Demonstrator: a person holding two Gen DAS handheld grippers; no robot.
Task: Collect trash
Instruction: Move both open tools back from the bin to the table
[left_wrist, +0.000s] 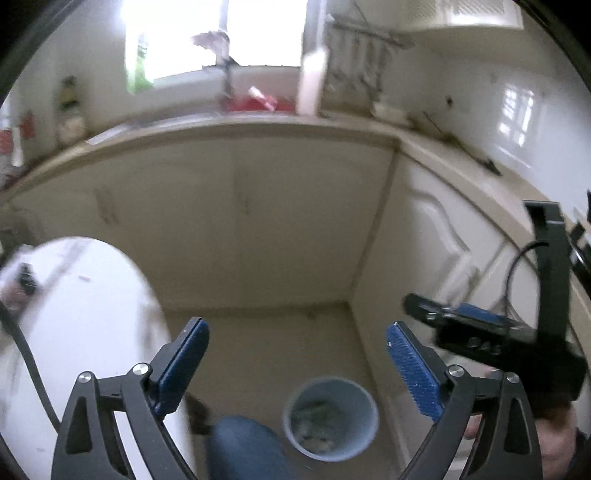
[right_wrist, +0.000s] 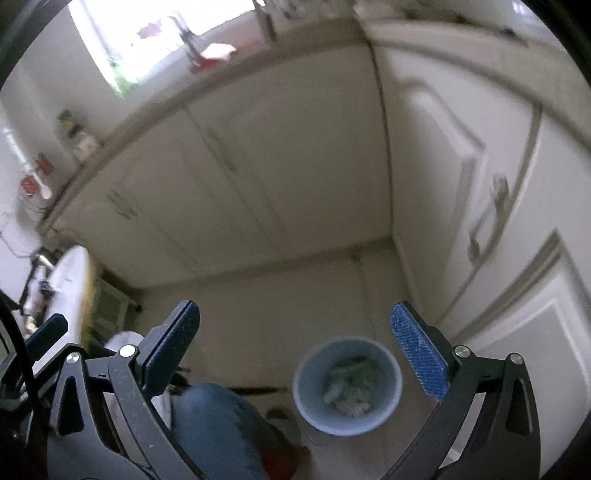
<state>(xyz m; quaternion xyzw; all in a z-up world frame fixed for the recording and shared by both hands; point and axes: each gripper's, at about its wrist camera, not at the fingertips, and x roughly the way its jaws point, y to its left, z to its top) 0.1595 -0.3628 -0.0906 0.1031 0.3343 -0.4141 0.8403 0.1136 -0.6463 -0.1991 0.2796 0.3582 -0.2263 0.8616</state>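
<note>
My left fingers (left_wrist: 297, 369) and right fingers (right_wrist: 295, 354) both spread wide, holding nothing. The blue bin (right_wrist: 347, 384) stands on the floor at six o'clock below me, crumpled trash (right_wrist: 349, 387) inside.

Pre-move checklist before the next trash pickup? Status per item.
1. Left hand-held gripper empty: ok, jaws wide, nothing between the blue pads.
2. Right hand-held gripper empty: ok, jaws wide, nothing held.
3. Blue trash bin upright on the floor: ok, by the cabinet corner.
4. Bin has room: cannot tell, crumpled trash lies inside, blurred.
5. Next trash item located: not ok, no loose trash visible on the floor in either view.
6. Path clear of the person's knee: cannot tell, the jeans sit just beside the bin.
</note>
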